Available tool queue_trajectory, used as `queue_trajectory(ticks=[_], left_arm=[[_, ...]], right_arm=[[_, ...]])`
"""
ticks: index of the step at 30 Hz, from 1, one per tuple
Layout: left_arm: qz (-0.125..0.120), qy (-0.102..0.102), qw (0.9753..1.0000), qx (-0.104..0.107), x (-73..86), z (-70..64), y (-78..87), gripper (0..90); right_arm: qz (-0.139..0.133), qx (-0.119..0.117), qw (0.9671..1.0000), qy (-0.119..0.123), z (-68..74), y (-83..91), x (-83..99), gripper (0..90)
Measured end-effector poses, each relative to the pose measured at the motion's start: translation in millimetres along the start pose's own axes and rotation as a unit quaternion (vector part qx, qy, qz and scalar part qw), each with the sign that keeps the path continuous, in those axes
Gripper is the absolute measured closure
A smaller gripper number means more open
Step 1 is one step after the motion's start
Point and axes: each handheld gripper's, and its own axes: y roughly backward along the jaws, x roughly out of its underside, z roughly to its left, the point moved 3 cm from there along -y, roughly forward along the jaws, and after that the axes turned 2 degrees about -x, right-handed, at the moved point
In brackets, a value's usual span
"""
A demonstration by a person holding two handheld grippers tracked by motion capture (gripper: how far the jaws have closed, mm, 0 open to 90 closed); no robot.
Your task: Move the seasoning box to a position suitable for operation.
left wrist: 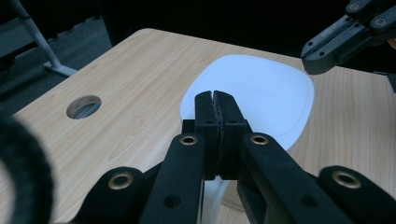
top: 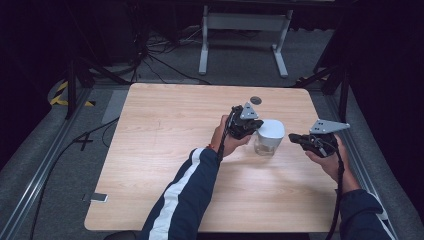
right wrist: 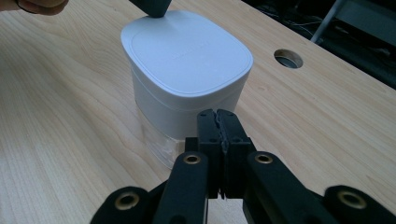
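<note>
Container (top: 268,137) — clear lower body, white rounded-square lid (right wrist: 186,51) — stands on the surface (top: 165,150), right of centre and toward the far edge, upright. Small round hole (top: 256,100) in the surface just beyond it, near the far edge.

Left tongs (top: 248,126): pressed together, nothing between them, tips over the lid's near-left edge; in the left gripper view (left wrist: 216,100) they look touching or just above the lid — can't tell which. Right tongs (top: 295,139): also pressed together, empty, just beside the container's right wall, not touching. In the right gripper view (right wrist: 218,119) they point at the lid's skirt, a bit apart.

Judgement: step in hand looks like getting the lid off, w/ one gripper steadying and the other working the lid. Neither has a grip yet.

To do it well:
- Spread the right tongs before closing in; shut tips will only shove the container sideways.
- Take the clear body low w/ one pair so it can't tip — tall-ish thing, top-heavy under that lid.
- Other pair pinches the lid's rim at a corner, where the overhang gives purchase, then lifts straight up, no twist unless it resists.
- Smooth plastic, likely slippery; squeeze firm, move slow.

Writing: faint embossed line across the lid's middle, seen in the right gripper view — too soft to read. No other labels or brand marks visible.
</note>
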Motion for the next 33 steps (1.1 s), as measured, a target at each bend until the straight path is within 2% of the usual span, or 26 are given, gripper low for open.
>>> queue_trajectory(ticks=[4,8,12,13,19,24,26,32,33], left_arm=[[0.006,-0.012,0.9999,-0.006,-1.2,-4.6,-0.7,89.7],[0.003,-0.006,1.0000,-0.006,-0.1,-2.7,0.1,89.8],[0.007,-0.009,0.9999,-0.009,0.2,-1.2,1.1,89.8],[0.001,0.003,1.0000,-0.007,1.0,-1.6,0.9,89.9],[-0.002,-0.002,0.9999,-0.011,2.4,-2.0,2.6,89.9],[-0.008,0.005,0.9999,-0.008,4.2,-1.2,2.8,89.9],[-0.013,0.014,0.9998,-0.009,5.3,-1.6,2.8,89.9],[-0.022,0.014,0.9996,-0.010,7.0,-2.0,2.9,89.9],[-0.023,0.021,0.9995,-0.008,7.6,-2.3,3.1,89.9]], right_arm=[[-0.001,-0.001,1.0000,0.001,0.3,0.9,-1.0,89.2],[-0.003,-0.002,1.0000,0.003,1.3,1.4,-1.8,89.2],[0.000,-0.004,1.0000,0.001,1.0,0.8,-1.0,89.2],[0.000,-0.003,1.0000,0.001,0.4,1.7,-1.0,89.2],[-0.006,0.000,1.0000,0.000,0.7,2.2,-1.1,89.4],[-0.011,-0.003,0.9999,0.001,1.4,3.9,-2.5,89.4],[-0.013,-0.004,0.9999,0.003,1.5,4.6,-3.1,89.4],[-0.013,-0.009,0.9998,0.011,5.0,3.9,-5.1,89.5],[-0.013,-0.009,0.9998,0.015,5.2,4.1,-5.7,89.5]])
